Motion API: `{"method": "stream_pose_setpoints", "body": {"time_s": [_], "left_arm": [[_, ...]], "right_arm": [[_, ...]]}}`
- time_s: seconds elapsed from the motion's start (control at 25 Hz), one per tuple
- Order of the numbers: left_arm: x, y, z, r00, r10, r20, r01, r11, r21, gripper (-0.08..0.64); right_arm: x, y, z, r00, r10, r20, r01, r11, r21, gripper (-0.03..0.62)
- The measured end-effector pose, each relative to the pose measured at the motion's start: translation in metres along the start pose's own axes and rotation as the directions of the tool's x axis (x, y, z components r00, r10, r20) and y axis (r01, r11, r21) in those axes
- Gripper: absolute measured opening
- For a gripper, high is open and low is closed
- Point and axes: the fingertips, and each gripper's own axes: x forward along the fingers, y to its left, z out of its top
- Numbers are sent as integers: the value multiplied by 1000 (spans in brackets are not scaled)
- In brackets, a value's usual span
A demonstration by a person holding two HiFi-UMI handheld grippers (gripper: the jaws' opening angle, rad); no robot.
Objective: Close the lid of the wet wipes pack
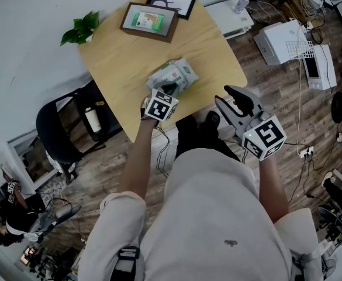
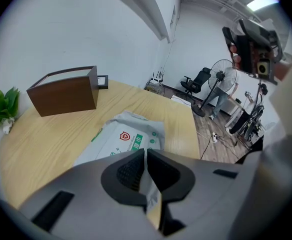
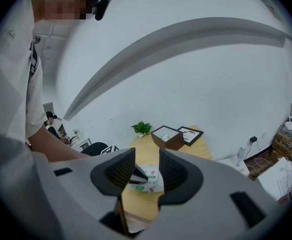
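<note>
The wet wipes pack [image 1: 176,74], white with green print, lies near the front edge of the round wooden table [image 1: 115,57]. My left gripper [image 1: 169,89] points steeply down at the pack's near end. In the left gripper view the pack [image 2: 131,133] lies just beyond the jaws, and my left gripper [image 2: 145,156] is shut on a thin pale flap of it that runs down between the pads. My right gripper [image 1: 225,95] hangs off the table's right side, open with nothing between its fingers. In the right gripper view the pack [image 3: 149,182] shows through the gap of the right gripper [image 3: 146,167].
A brown framed picture [image 1: 149,21] and a black-framed one [image 1: 172,0] stand at the table's far side, beside a small green plant [image 1: 80,29]. A black chair [image 1: 58,127] stands left of the table. White appliances and cables [image 1: 287,43] lie on the floor at right.
</note>
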Motion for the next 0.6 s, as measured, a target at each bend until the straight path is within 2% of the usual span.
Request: {"method": "stream_pose_setpoints", "body": {"time_s": [0.28, 0.6], "left_arm": [[-10, -4, 3, 999, 37, -3, -37, 999, 7, 20], [-39, -23, 16, 993, 97, 68, -95, 995, -32, 20]], "right_arm": [[-11, 0, 6, 1000, 5, 20, -5, 1000, -13, 146], [-35, 3, 6, 998, 33, 49, -31, 999, -39, 146]]}}
